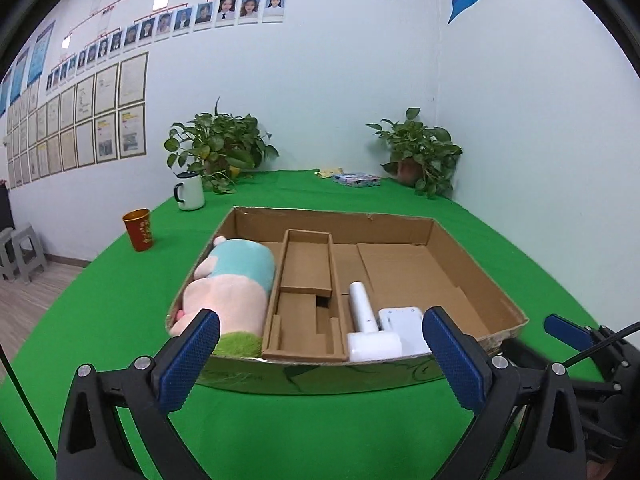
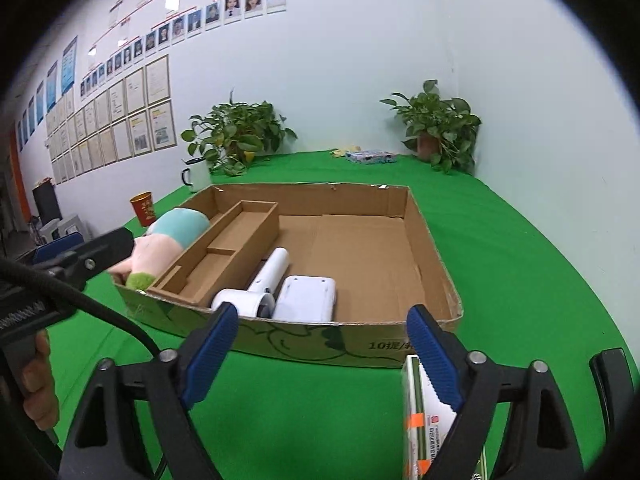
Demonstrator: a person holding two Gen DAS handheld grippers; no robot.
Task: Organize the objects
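Note:
A shallow cardboard box [image 1: 332, 216] lies on the green table. In its left part lies a pink and teal plush toy [image 1: 232, 280], beside a cardboard insert [image 1: 306, 272]. A white handheld device [image 1: 364, 312] and a white flat unit [image 1: 400, 320] rest near the front wall. My left gripper [image 1: 320, 320] hovers open before the box, with nothing between its pads. My right gripper [image 2: 323, 314] is open too, in front of the box [image 2: 312, 190]. A small white and green packet [image 2: 420, 412] lies on the cloth against the inside of the right finger, with the left pad well clear of it.
A red cup [image 1: 138, 230] and a white mug [image 1: 190, 190] stand left of the box. Two potted plants [image 1: 220, 144] [image 1: 424, 152] and a patterned pack [image 1: 358, 179] sit along the back wall. Grey stools [image 1: 20, 252] stand on the floor at left.

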